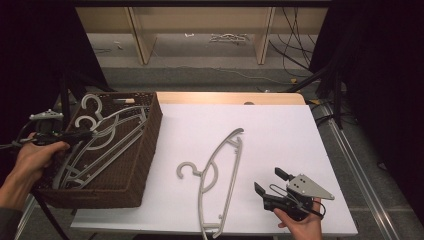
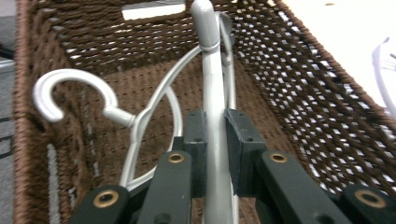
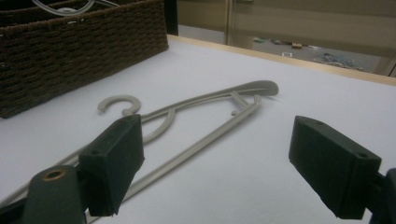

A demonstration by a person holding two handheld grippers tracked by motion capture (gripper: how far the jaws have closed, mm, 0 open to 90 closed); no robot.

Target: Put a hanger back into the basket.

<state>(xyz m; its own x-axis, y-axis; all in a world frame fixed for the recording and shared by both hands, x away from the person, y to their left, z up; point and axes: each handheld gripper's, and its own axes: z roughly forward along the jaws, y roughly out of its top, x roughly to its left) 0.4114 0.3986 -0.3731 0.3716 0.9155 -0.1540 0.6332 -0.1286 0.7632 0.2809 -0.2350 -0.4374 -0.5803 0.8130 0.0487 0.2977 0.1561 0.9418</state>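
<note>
A: Nearest the lens, the left gripper (image 2: 215, 140) has its two black pads pinching the grey bar of a hanger (image 2: 212, 93); that hanger runs straight away from the jaws toward the far wall of the wicker basket (image 2: 327, 93), its rounded tip up at the rim.

B: And in the high view that same left gripper (image 1: 82, 135) sits over the basket's near-left part, at the left edge of the tabletop (image 1: 280, 125); I count at least two hooks (image 1: 90, 105) up against the basket's far-left corner, so more than one hanger is already in there.

A: So the job looks partly done; the held one is inside the basket walls but not let go of yet.

B: What is left is the loose hanger (image 1: 217, 175) lying flat near the front edge of the tabletop; its long axis runs from the front edge back and slightly right, its hook (image 1: 186, 170) curling out to the left.

A: The right gripper (image 1: 270, 182) rests just right of it, near the front-right corner; its jaws stand spread with nothing between them; in the right gripper view the loose hanger (image 3: 196, 126) stretches beyond the left jaw, untouched.

B: My guess is it goes in next.
</note>
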